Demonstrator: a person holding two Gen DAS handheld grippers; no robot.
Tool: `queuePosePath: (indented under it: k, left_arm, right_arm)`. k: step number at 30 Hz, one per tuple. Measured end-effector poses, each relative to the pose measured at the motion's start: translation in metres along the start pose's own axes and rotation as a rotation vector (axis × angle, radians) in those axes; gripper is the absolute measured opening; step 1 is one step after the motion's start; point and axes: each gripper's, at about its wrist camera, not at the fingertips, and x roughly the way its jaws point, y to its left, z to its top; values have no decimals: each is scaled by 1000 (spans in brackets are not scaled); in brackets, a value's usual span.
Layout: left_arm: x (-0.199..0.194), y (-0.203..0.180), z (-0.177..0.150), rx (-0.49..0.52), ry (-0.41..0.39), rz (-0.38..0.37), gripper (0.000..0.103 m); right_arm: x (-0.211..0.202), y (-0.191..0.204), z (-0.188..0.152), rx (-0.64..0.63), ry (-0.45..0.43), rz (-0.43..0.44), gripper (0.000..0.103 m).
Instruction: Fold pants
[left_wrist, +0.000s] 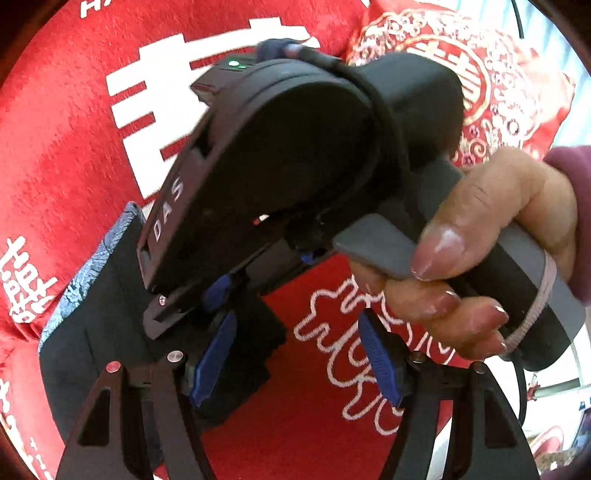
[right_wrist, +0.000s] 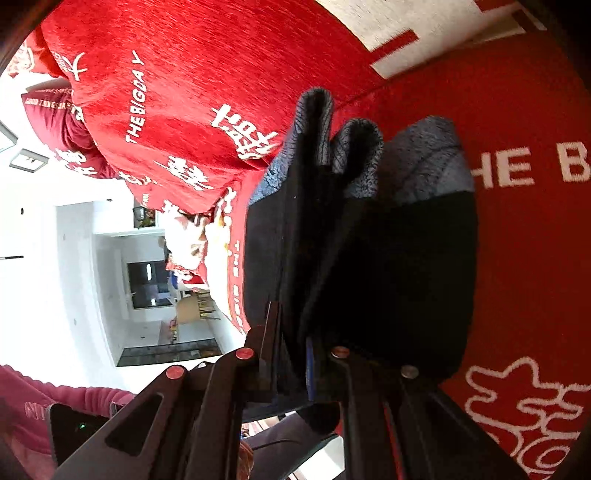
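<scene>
The dark navy trousers with a grey fleecy lining (right_wrist: 362, 251) lie bunched on the red printed bedcover (right_wrist: 524, 258). The right claw (right_wrist: 295, 369) clamps their near edge, the folds running straight ahead. The left claw (left_wrist: 295, 354), spread and empty, hovers just right of them.

Home — red bedspread (right_wrist: 517, 258), kitchen doorway (right_wrist: 147, 280).

Red printed blanket (right_wrist: 207, 55), white walls (right_wrist: 85, 236)
</scene>
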Motion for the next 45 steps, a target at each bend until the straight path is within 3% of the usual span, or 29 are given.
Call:
queuePosePath:
  k: [4,8,11,14,16,23,27,32,36,39,41,42,45]
  left_arm:
    - [-19,16,-14,-46,36,26,69]
    - [-49,66,-32,-216,53,147,69]
    - [-30,105,-33,-373,102,210,69]
    - [4,131,-32,-479,147,156,69]
    - [20,129,-28,-487,160,137,69]
    - [-5,116,-15,-461,77,192,68]
    - [1,108,-4,-442,90,207,68]
    - [38,114,-12,-495,158,197,69]
    - [36,114,-14,-492,154,190,69]
    - [28,118,-16,-496,179,182,69]
    - [20,123,-21,-496,213,227,80]
    - [15,126,-24,-506,219,238,91]
    - [-4,138,-37,-536,209,249,93]
  right_arm:
    - [11,-11,6,-1,33,-108,13]
    - [11,-20,6,18,41,-98,18]
    - [10,-31,5,61,37,-56,19]
    - [11,-44,4,118,28,-2,19]
    - [9,-46,1,128,20,29,18]
    - [-14,-31,-3,108,-31,132,18]
    - [-27,-20,1,36,-31,63,19]
    - [-7,-48,10,56,-17,-90,19]
    - [-5,-59,4,85,-67,-93,16]
    - [-7,-42,-2,39,-91,-180,22]
    - [-8,-28,-4,-1,-100,-275,27]
    - [-7,-23,-5,-22,-102,-317,29]
    - [-2,-5,-15,-100,-105,-445,35]
